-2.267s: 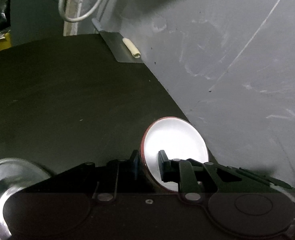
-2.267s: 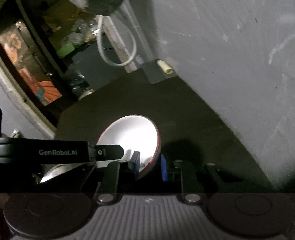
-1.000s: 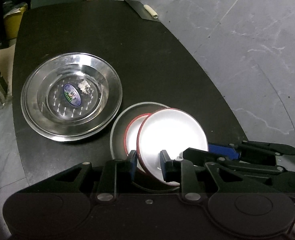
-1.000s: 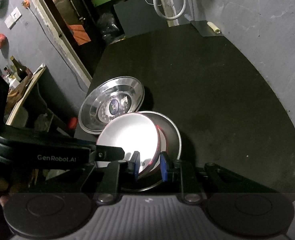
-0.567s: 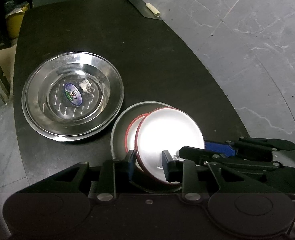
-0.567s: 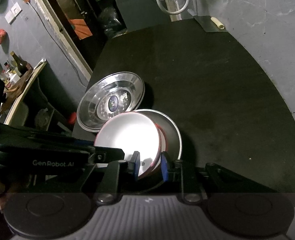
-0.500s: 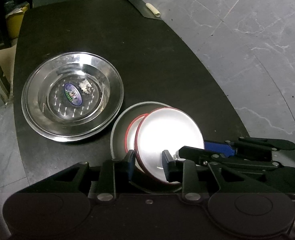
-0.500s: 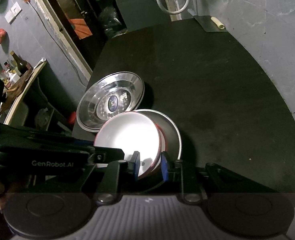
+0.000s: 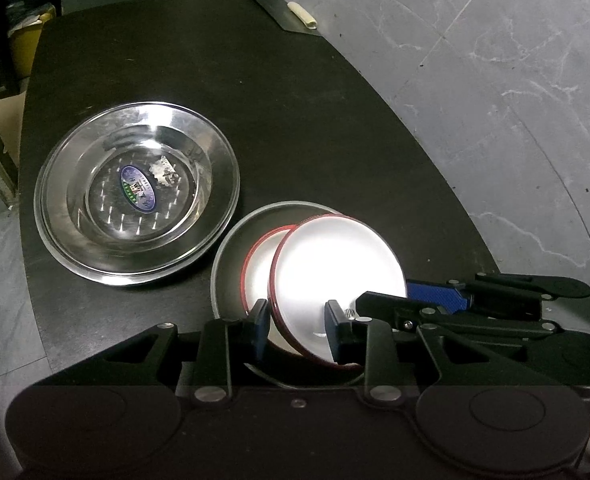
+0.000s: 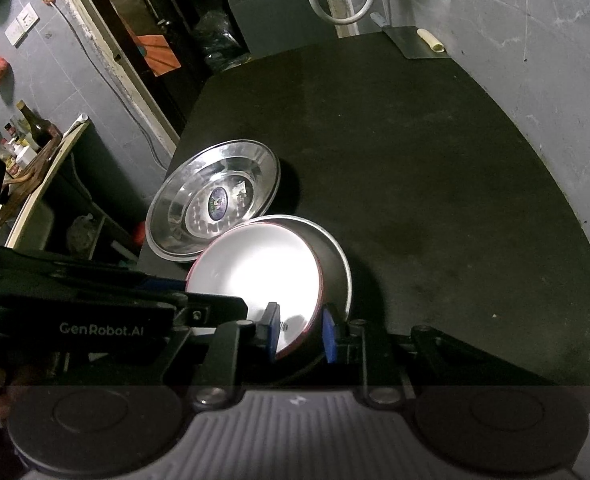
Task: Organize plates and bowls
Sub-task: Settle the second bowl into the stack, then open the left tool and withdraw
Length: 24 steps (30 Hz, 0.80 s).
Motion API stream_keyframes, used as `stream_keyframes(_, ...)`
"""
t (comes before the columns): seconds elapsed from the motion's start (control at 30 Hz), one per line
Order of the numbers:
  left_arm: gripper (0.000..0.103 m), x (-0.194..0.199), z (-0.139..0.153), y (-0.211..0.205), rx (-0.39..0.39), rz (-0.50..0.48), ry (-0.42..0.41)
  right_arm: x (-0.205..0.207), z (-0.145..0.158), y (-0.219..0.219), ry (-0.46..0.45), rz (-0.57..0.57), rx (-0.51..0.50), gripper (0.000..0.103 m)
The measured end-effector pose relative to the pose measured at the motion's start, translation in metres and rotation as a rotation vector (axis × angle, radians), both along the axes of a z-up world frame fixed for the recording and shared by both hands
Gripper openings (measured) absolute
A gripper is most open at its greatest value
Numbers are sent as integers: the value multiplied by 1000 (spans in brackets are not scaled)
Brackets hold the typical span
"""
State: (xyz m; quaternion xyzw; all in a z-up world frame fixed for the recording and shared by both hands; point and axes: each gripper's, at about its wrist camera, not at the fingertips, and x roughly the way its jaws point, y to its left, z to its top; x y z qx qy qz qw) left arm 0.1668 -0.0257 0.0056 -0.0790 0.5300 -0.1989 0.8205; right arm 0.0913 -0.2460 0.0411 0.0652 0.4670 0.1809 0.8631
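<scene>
A white bowl with a red rim [image 9: 335,264] [image 10: 255,268] lies tilted on a second white red-rimmed bowl [image 9: 261,276]. Both sit inside a steel bowl [image 9: 231,248] [image 10: 341,264] near the table's front edge. My left gripper [image 9: 297,326] is shut on the tilted bowl's near rim, one pad outside and one inside. My right gripper [image 10: 301,338] is shut on the same bowl's rim from the right side, and it shows in the left wrist view as dark fingers [image 9: 435,294] with a blue pad. A wide steel plate stack [image 9: 219,168] [image 10: 263,176] lies just left of the bowls.
The black table [image 9: 295,100] runs far back to a small metal sheet with a cream roll [image 9: 301,14] [image 10: 429,40]. A grey marbled wall [image 9: 495,120] borders the right side. The table's left edge drops to the floor and cluttered shelves [image 10: 35,140].
Since the earliest frames both grippers have brought the white bowl from over the bare table to the steel bowl. Over the last second it has stayed put, and the left jaws stand slightly wider.
</scene>
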Motion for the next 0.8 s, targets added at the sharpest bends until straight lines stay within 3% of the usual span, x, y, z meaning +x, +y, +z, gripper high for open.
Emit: stream_keyframes(0.8,32,0,0,0,2,5,2,-1,-2,-2,5,6,6,26)
